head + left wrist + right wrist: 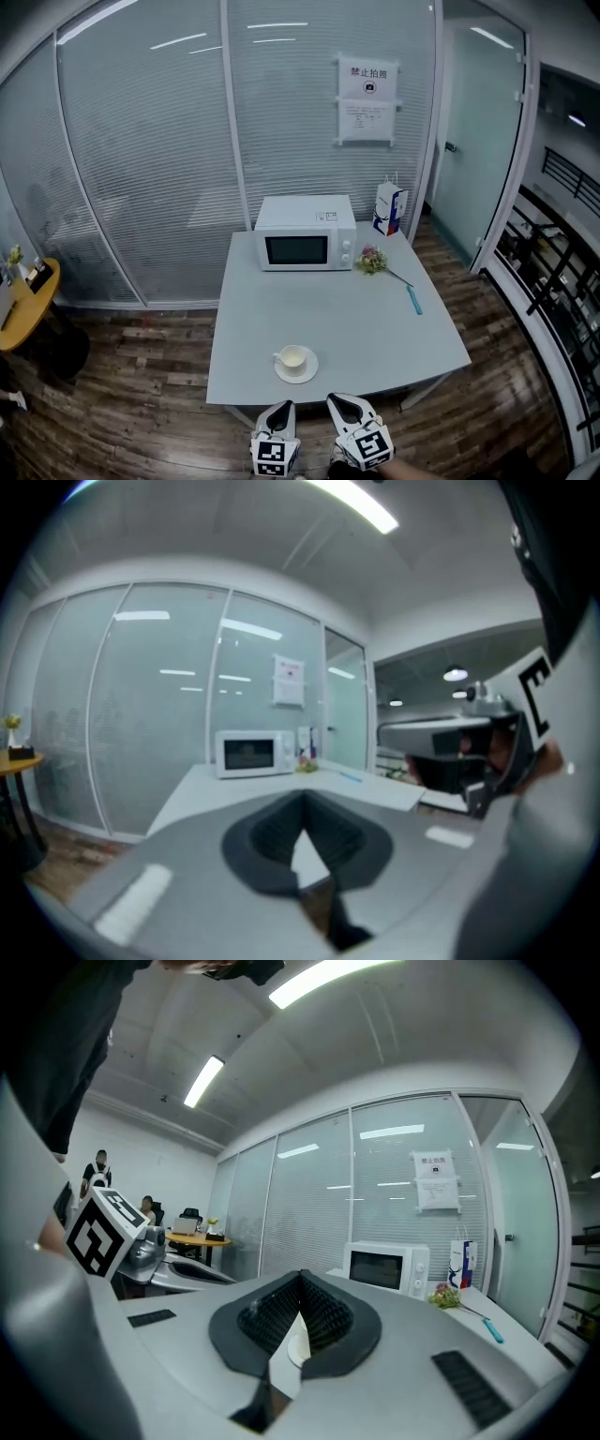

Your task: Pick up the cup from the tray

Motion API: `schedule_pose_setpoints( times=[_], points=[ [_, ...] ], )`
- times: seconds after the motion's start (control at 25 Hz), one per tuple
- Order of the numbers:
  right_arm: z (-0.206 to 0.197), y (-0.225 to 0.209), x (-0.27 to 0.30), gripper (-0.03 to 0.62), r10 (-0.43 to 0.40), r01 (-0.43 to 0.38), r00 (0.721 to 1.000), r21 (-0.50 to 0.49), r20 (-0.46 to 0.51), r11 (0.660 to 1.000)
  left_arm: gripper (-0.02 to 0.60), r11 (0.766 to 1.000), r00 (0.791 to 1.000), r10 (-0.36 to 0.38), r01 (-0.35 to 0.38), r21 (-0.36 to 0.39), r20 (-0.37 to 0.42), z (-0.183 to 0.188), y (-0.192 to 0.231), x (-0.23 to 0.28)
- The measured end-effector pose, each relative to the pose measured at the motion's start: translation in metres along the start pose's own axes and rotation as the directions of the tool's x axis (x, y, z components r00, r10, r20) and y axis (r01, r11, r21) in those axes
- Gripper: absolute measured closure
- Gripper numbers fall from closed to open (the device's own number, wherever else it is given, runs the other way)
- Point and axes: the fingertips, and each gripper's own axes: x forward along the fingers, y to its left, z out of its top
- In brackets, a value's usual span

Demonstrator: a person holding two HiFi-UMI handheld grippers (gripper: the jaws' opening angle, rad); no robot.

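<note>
A white cup [292, 358] stands on a white saucer [310, 373] near the front edge of the grey table [375, 328], its handle turned left. Both grippers are held low, just in front of that edge and short of the cup. My left gripper [284, 407] is shut and empty; in the left gripper view [302, 799] its jaws meet with only the table showing past them. My right gripper [339, 403] is also shut with nothing held. In the right gripper view [301, 1277] a slice of the saucer [294, 1344] shows through the gap below the tips.
At the back of the table stand a white microwave [305, 232] and a blue-and-white carton [390, 208]. A small bunch of flowers [372, 261] and a blue pen [413, 300] lie to the right. A glass wall runs behind, and a yellow round table [23, 305] stands far left.
</note>
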Motion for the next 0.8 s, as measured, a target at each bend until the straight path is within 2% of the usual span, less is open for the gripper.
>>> schedule_pose_setpoints(
  times=[0.28,0.56,0.8],
  points=[
    [0.014,-0.034,0.038,0.591,0.049,-0.05,0.999,0.022,0.02,0.999,0.577,0.998,0.999,0.049,-0.049,-0.028,-0.006,0.011,0.026,0.041],
    [-0.001,-0.074,0.067,0.591,0.084,-0.084,0.996,0.051,0.003,0.995,0.577,0.994,0.993,0.106,-0.108,-0.035,-0.047,0.008,0.042,0.082],
    [-0.009,-0.098,0.093,0.591,0.146,-0.147,0.989,0.068,0.01,0.987,0.577,0.985,0.985,0.155,-0.16,-0.058,-0.079,0.002,0.049,0.112]
  ],
)
